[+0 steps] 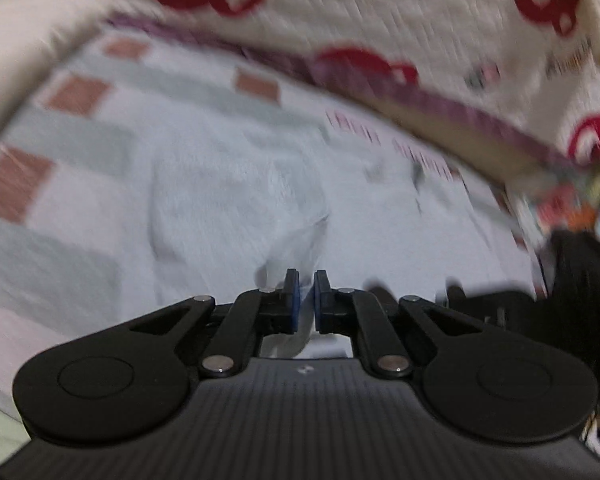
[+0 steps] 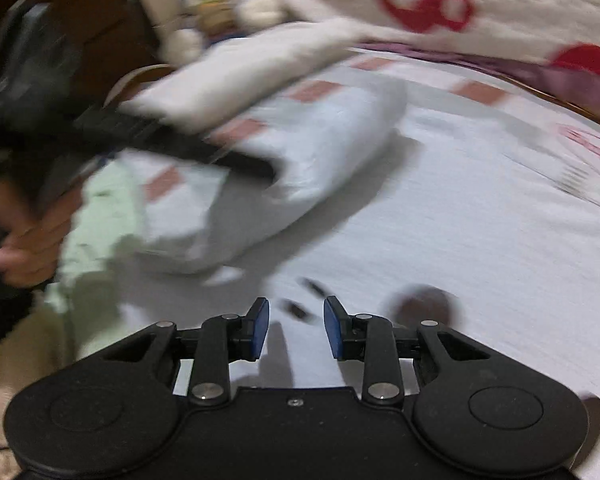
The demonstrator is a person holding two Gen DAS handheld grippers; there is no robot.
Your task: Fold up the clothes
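Lifted garment fold point(image 2: 300, 152) blocks left; sheet point(image 2: 480, 220) rightward open.

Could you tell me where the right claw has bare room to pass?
Free: flat white cloth ahead and right of the open right claw, bordered by the red-patterned quilt. Crowded: left, where the lifted fold, the left claw and a hand sit.

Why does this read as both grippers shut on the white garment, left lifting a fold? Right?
Not quite. The left gripper is shut on the white garment, but the right wrist view shows the right gripper open, jaws apart over the cloth and gripping nothing. The left is lifting a fold.
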